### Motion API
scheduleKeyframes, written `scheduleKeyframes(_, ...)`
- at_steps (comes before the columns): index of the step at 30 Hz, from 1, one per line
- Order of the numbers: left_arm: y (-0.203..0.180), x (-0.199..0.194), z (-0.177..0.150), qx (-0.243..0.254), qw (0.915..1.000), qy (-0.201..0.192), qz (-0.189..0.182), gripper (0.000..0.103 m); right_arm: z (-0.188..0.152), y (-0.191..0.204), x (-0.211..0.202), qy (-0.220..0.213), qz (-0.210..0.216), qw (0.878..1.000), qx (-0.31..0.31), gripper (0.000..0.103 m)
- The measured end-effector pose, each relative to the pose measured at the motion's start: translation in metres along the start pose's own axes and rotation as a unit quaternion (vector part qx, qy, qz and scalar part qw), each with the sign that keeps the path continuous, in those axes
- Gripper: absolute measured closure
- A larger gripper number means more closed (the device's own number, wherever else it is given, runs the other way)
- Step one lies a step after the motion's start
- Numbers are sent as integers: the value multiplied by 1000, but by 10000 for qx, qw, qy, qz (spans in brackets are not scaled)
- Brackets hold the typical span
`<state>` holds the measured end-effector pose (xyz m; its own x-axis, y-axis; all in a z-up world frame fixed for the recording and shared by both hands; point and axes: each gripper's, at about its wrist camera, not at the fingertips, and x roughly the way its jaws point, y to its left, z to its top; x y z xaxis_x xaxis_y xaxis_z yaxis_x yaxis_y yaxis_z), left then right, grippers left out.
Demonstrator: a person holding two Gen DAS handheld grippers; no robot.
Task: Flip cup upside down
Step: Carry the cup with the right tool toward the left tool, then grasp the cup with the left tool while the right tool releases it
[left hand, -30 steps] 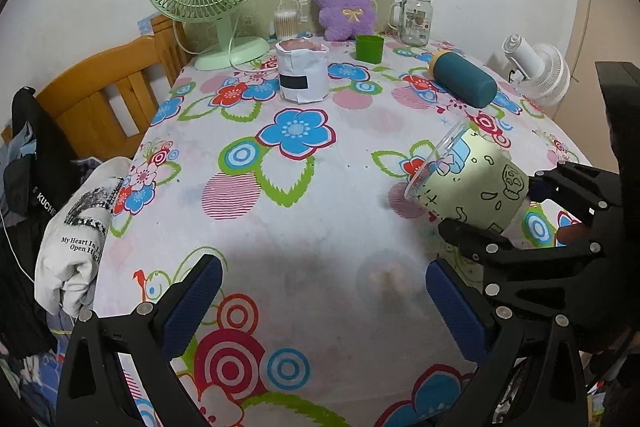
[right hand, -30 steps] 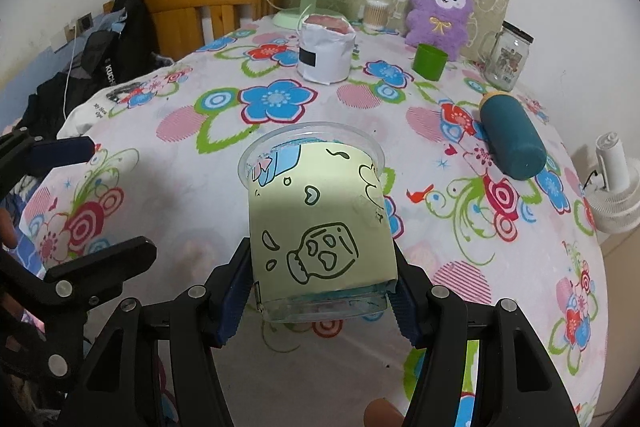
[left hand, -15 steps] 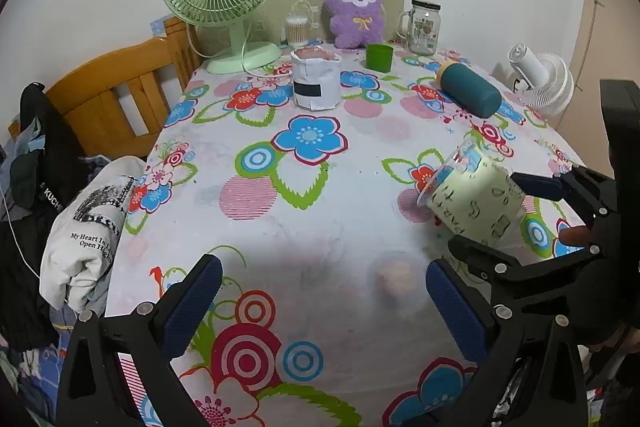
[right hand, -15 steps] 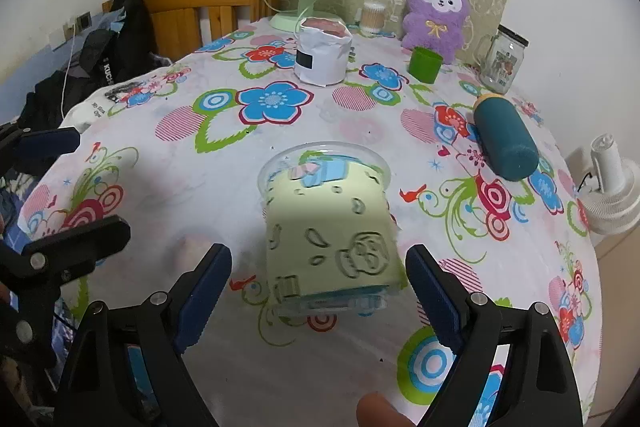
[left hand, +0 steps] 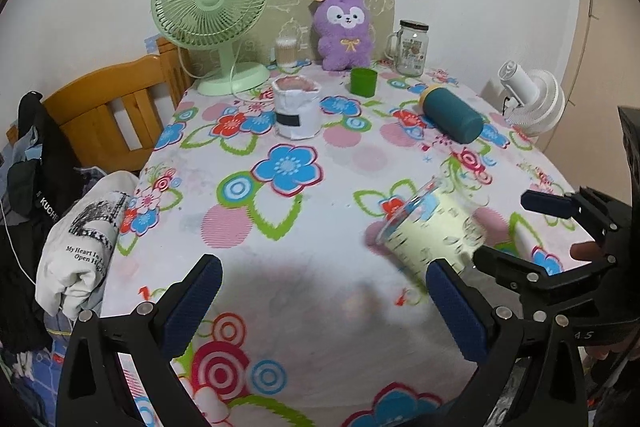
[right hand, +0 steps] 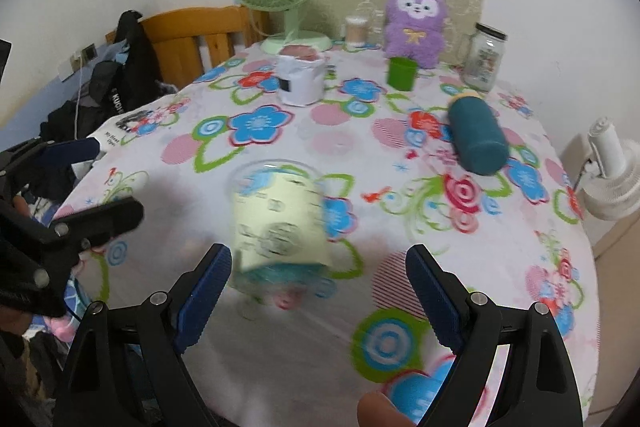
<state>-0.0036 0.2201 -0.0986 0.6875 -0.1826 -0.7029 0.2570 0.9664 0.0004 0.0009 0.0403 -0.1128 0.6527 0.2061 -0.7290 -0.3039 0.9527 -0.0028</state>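
Right gripper [right hand: 318, 297] gapes wide, gripping nothing; I see the cup [right hand: 276, 223] blurred just ahead between its fingers, on its side, mouth pointing far, base near. Left gripper [left hand: 320, 301], also spread and empty, sits further left, so right is nearer.

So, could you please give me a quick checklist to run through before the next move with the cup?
1. Right gripper open: ok, jaws spread wide of the cup.
2. Cup free of the pads: ok, neither pad touches it.
3. Cup settled: not ok, it is blurred and tilted.
4. Cup resting rim down: cannot tell.
5. Left gripper open and holding nothing: ok.
6. Teal bottle apart from the cup: ok.
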Motion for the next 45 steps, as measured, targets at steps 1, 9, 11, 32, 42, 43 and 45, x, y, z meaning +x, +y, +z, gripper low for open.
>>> scheduleKeyframes(1, -4, 0, 2, -20, 10000, -10, -24, 0, -2, -5, -3, -15, -13, 10000, 50, 12)
scheduleKeyframes(9, -52, 17, 5, 22, 9998, 7, -181, 0, -19, -68, -28, -192, -188, 9976, 639, 12)
scheduleKeyframes(11, -64, 24, 4, 56, 9998, 35, -177, 0, -24, -83, -31, -207, -241, 9962, 805, 12)
scheduleKeyframes(32, -95, 78, -11, -436, 9979, 123, 456, 5, -49, -135, -25, -100, -131, 9891, 1461, 12)
scheduleKeyframes(42, -85, 62, -13, -608, 9968, -131, 494, 25, -47, -127, -22, -101, -21, 9899, 1413, 12)
scheduleKeyframes(43, -84, 60, -12, -611, 9969, -135, 485, 25, -47, -126, -22, -108, -11, 9899, 1412, 12)
scheduleKeyframes(45, -81, 56, -9, -602, 9971, -59, 454, 26, -46, -124, -22, -119, 21, 9899, 1415, 12)
